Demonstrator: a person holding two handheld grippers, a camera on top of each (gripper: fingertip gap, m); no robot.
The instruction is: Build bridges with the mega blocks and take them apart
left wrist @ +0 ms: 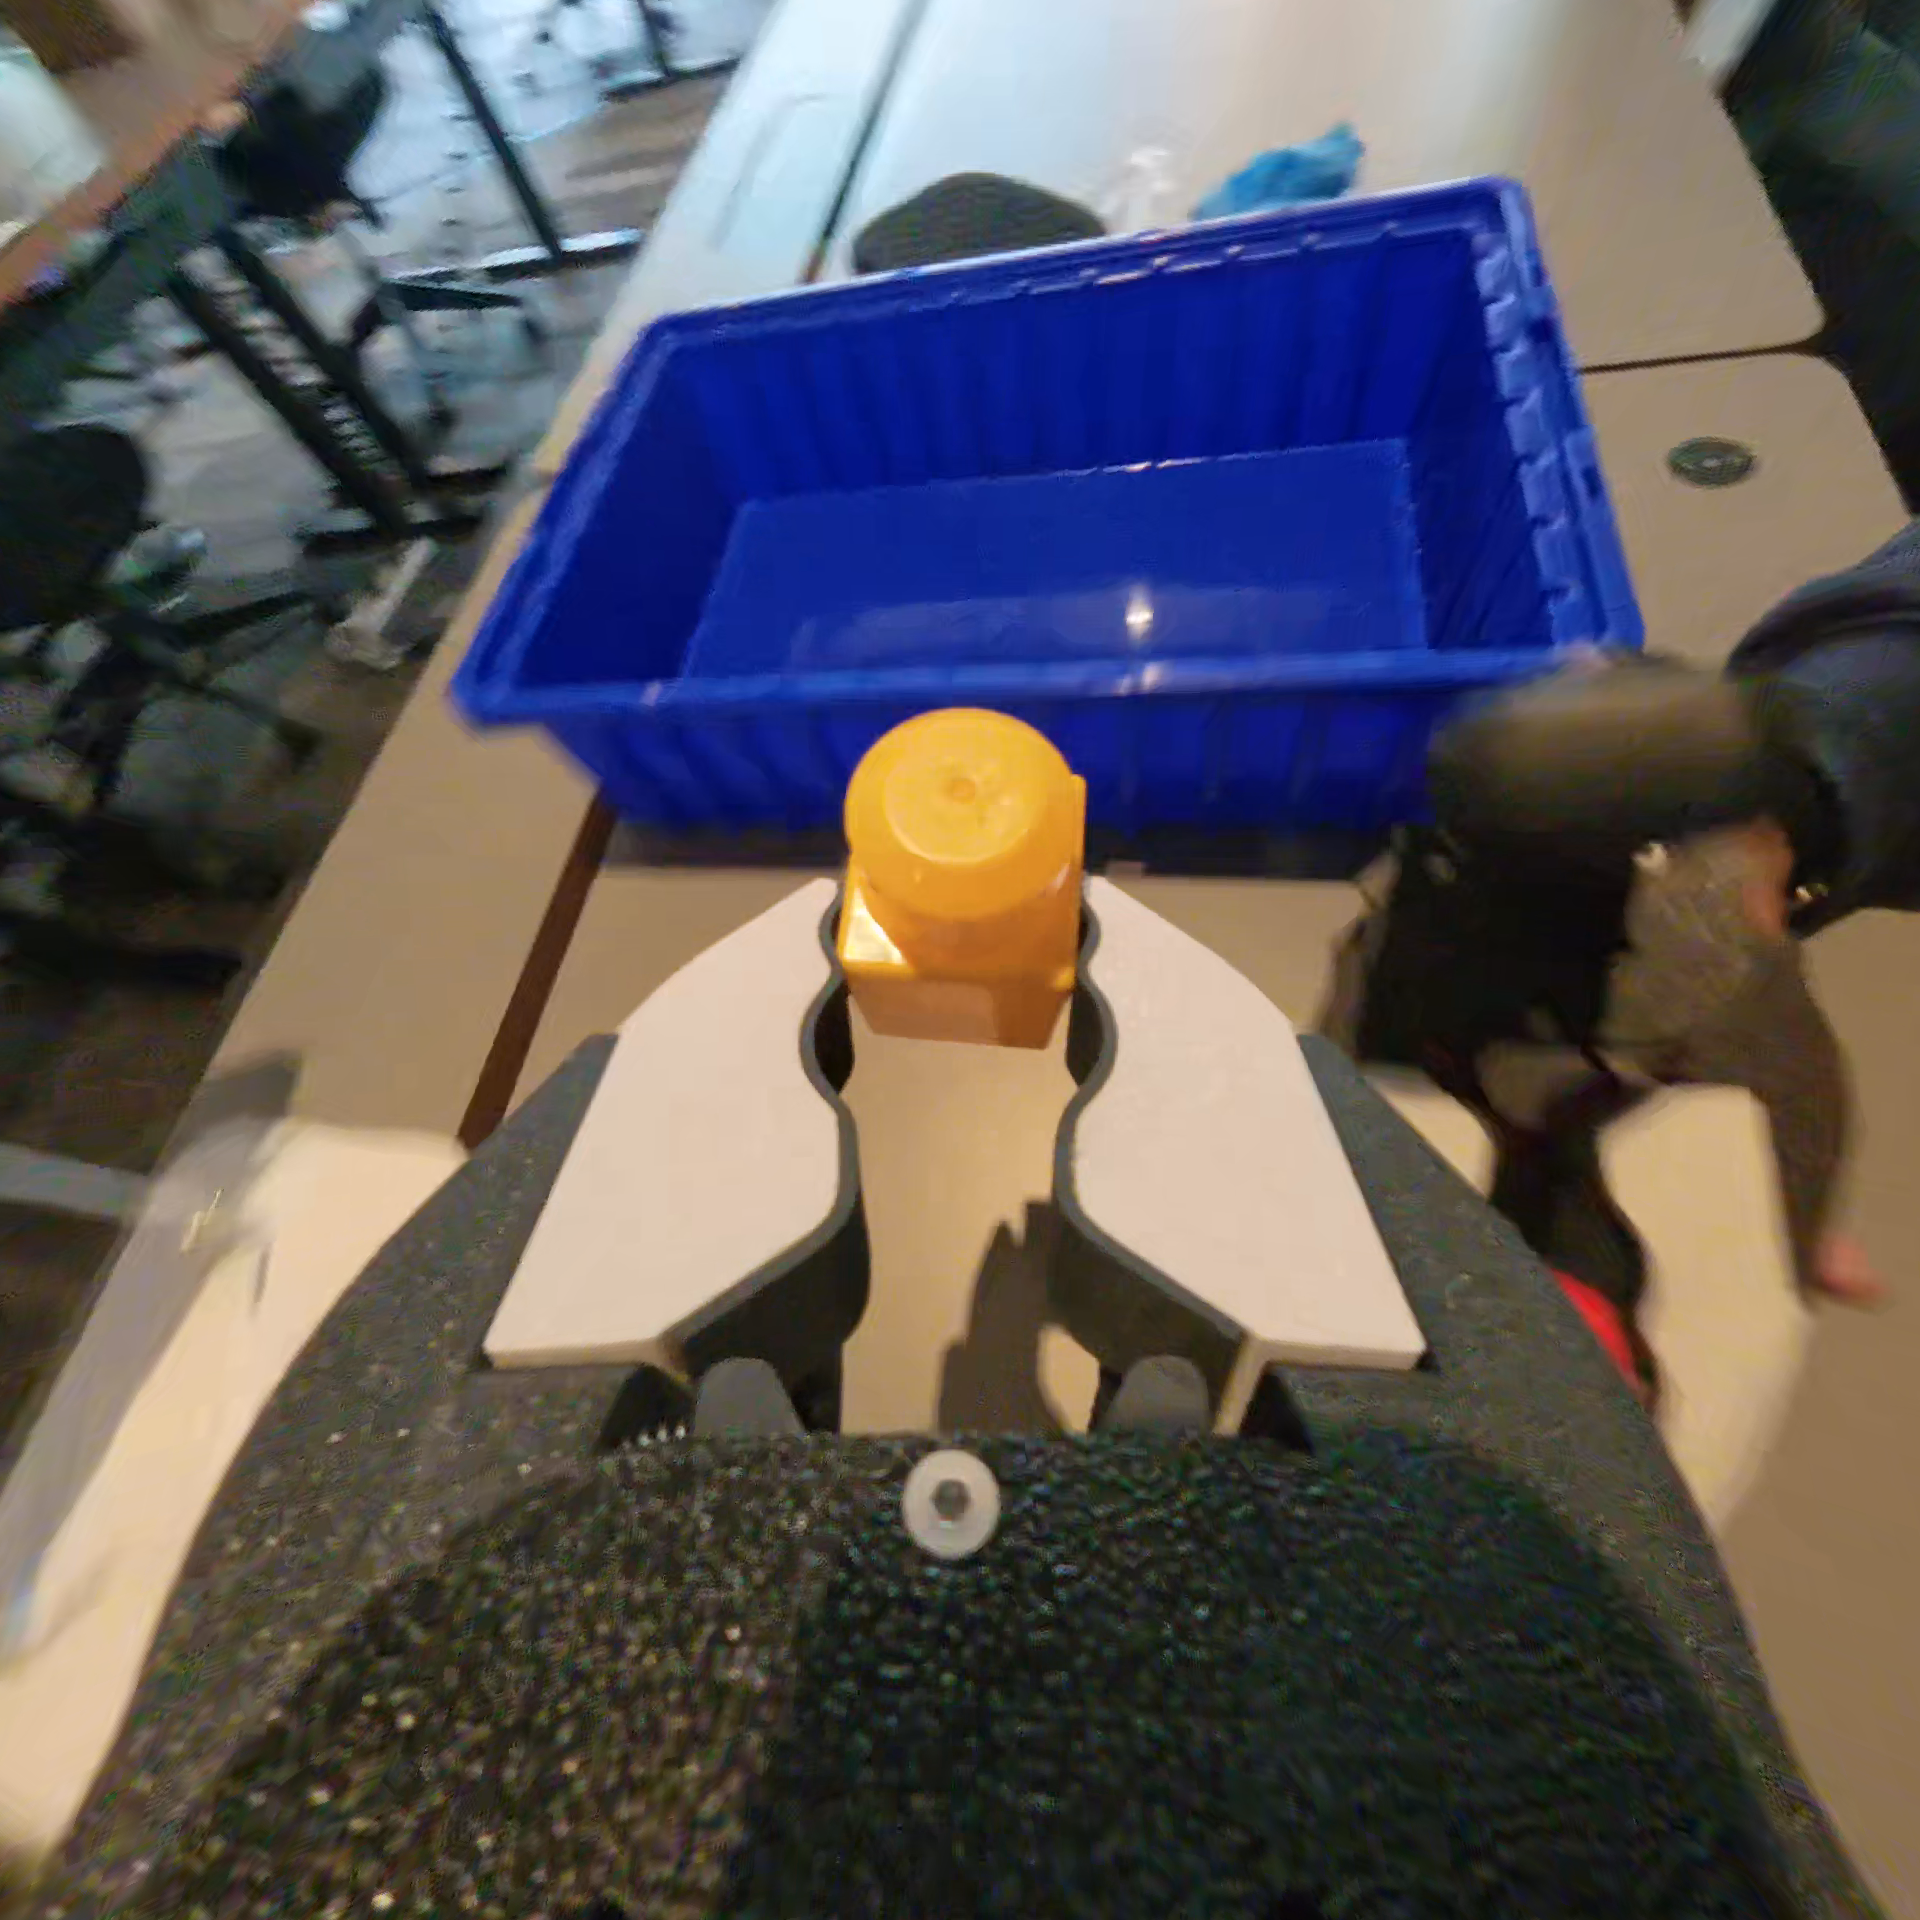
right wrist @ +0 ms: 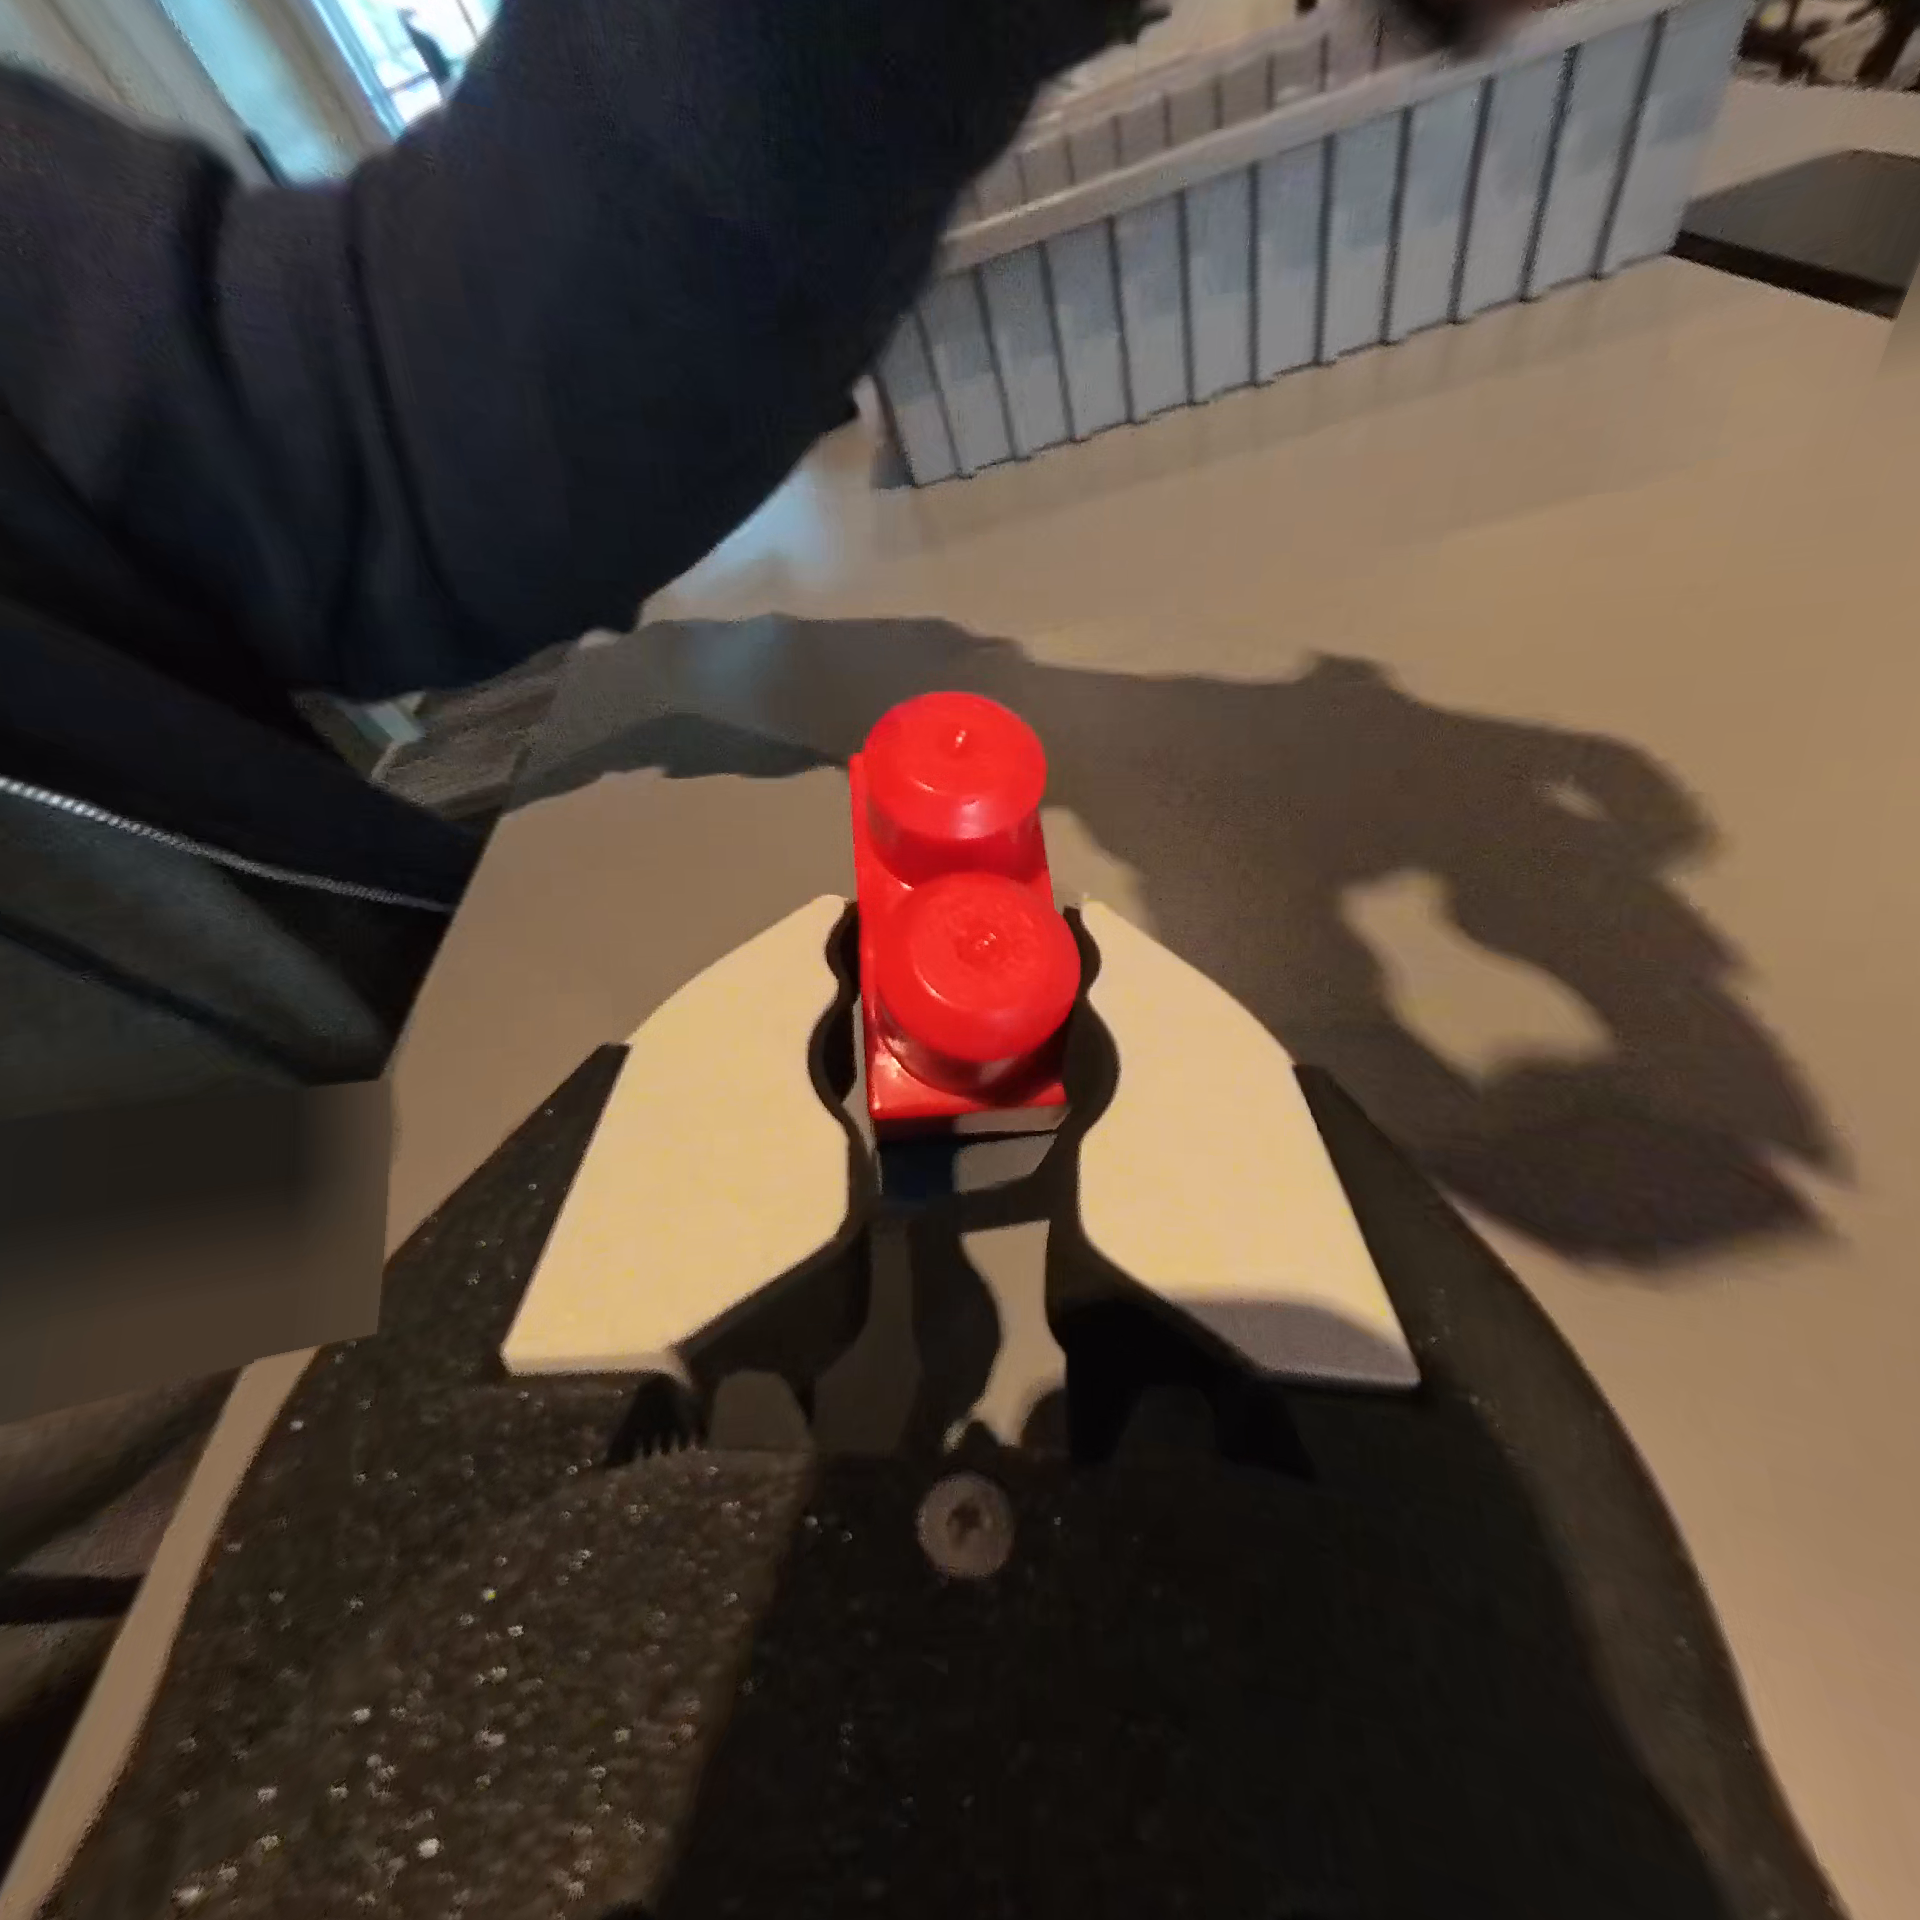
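In the left wrist view my left gripper (left wrist: 961, 940) is shut on an orange one-stud block (left wrist: 961, 883), stud up, held above the table just short of a blue bin (left wrist: 790, 509) that looks empty. In the right wrist view my right gripper (right wrist: 961, 971) is shut on a red two-stud block (right wrist: 961, 925), studs up, held above the beige table (right wrist: 1351, 582). The right gripper's black body and the hand holding it show blurred at the right of the left wrist view (left wrist: 1590, 966).
A dark sleeve (right wrist: 416, 343) crosses the upper left of the right wrist view. A grey ribbed bin (right wrist: 1299, 270) stands at the far right there. Office chairs and desk frames (left wrist: 260, 312) lie beyond the table's left edge. A blue cloth (left wrist: 1288, 166) lies behind the blue bin.
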